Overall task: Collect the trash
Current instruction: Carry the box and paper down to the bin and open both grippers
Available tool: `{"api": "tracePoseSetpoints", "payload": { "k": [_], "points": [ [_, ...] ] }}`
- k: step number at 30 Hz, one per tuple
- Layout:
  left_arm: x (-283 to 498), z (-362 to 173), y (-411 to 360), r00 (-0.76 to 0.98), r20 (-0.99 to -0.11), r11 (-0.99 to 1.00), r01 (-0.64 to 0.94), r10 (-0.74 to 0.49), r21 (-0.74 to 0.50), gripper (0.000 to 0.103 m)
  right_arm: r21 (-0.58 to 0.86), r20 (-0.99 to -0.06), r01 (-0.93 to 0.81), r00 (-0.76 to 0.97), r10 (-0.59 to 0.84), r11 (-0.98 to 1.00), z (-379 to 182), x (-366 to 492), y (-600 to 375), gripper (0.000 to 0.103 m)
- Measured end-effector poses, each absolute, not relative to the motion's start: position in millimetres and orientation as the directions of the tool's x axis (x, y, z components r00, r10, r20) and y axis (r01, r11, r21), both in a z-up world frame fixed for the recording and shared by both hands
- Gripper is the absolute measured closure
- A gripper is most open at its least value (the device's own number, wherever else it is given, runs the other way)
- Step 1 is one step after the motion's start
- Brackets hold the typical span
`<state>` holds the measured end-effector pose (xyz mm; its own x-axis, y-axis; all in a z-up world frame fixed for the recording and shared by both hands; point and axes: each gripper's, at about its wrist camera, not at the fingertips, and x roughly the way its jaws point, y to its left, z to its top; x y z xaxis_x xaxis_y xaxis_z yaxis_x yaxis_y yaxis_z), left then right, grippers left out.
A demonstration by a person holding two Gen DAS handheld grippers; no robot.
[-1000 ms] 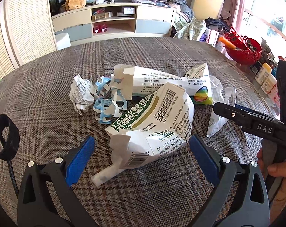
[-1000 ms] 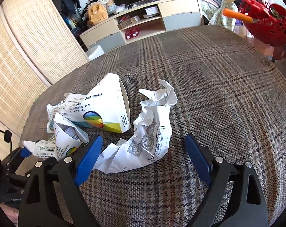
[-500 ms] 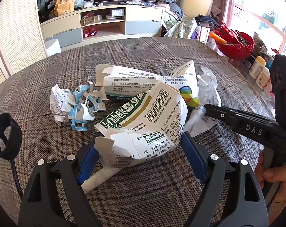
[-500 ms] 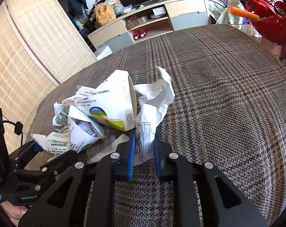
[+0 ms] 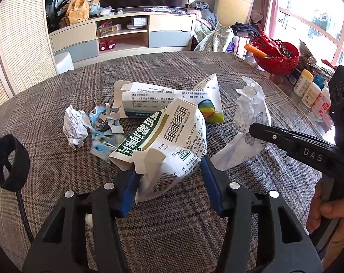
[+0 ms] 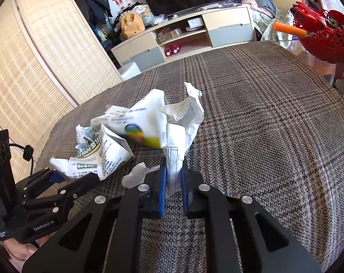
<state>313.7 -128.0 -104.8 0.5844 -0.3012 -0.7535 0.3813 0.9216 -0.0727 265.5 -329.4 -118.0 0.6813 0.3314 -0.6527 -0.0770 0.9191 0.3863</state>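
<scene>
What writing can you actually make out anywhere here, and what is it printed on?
"DAS": on the black right gripper, seen from the left wrist camera.
"GenRobot.AI": on the black left gripper, seen from the right wrist camera.
Large green-band Chinese characters and a barcode: on the crushed green box; small print too fine to read.
Chinese print on the white box with the rainbow circle: too small.
Crumpled paper, bottles: unreadable.

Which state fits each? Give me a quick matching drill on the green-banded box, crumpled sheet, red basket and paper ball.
Things:
1. green-banded box
2. crumpled sheet
3. red basket
4. paper ball

States:
A. off the table, holding an orange stick
B. pinched in the right gripper
C. lying loose, left of the pile
D. between the left gripper's fingers

Pairs: 1-D, 2-B, 3-A, 4-C
</scene>
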Motion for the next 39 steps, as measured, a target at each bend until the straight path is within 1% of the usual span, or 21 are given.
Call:
{"api": "tracePoseSetpoints", "payload": {
  "k": [6,8,9,15,16,23,30,32,33,36,39],
  "points": [
    [299.1,-96.2,-124.6,0.599,-0.74,0.921,0.384,-0.306,-0.07,0.056,0.386,-0.631,-0.089,0.7,0.333,0.918,-102.0,247.9,-333.2,0.09],
    [292.5,-92.6,-124.7,0.603,-0.735,0.919,0.389,-0.31,-0.068,0.062,0.406,-0.627,-0.097,0.694,0.354,0.909,-100.6,242.4,-334.0,0.09],
    [288.1,-90.6,-124.5,0.606,-0.733,0.918,0.391,-0.31,-0.064,0.062,0.414,-0.627,-0.101,0.689,0.364,0.905,-100.4,240.7,-334.3,0.09],
    [263.7,-84.9,-120.5,0.612,-0.723,0.914,0.399,-0.319,-0.066,0.063,0.446,-0.643,-0.127,0.643,0.416,0.886,-105.7,223.5,-325.3,0.089],
    [259.8,-84.4,-120.2,0.611,-0.723,0.914,0.401,-0.321,-0.066,0.063,0.441,-0.651,-0.129,0.636,0.415,0.888,-107.1,221.0,-322.4,0.087],
    [231.3,-83.4,-110.4,0.606,-0.724,0.914,0.396,-0.329,-0.083,0.063,0.418,-0.69,-0.13,0.598,0.408,0.899,-118.5,200.6,-304.8,0.087],
    [199.3,-83.2,-95.3,0.604,-0.725,0.915,0.393,-0.332,-0.092,0.063,0.399,-0.724,-0.114,0.569,0.389,0.91,-131.3,175.7,-295.5,0.081],
    [190.0,-82.4,-91.2,0.606,-0.723,0.915,0.392,-0.332,-0.091,0.063,0.386,-0.726,-0.119,0.573,0.381,0.915,-132.4,166.5,-291.9,0.081],
    [186.1,-81.9,-89.6,0.608,-0.722,0.916,0.391,-0.331,-0.09,0.063,0.375,-0.728,-0.121,0.575,0.373,0.919,-133.3,160.8,-289.7,0.084],
    [173.2,-80.9,-83.1,0.612,-0.719,0.918,0.385,-0.328,-0.092,0.063,0.374,-0.717,-0.134,0.585,0.378,0.918,-131.3,145.5,-286.1,0.087],
    [158.8,-80.2,-74.7,0.616,-0.717,0.921,0.378,-0.325,-0.093,0.063,0.376,-0.706,-0.143,0.596,0.383,0.915,-126.5,129.4,-283.1,0.088]
  ]
}}
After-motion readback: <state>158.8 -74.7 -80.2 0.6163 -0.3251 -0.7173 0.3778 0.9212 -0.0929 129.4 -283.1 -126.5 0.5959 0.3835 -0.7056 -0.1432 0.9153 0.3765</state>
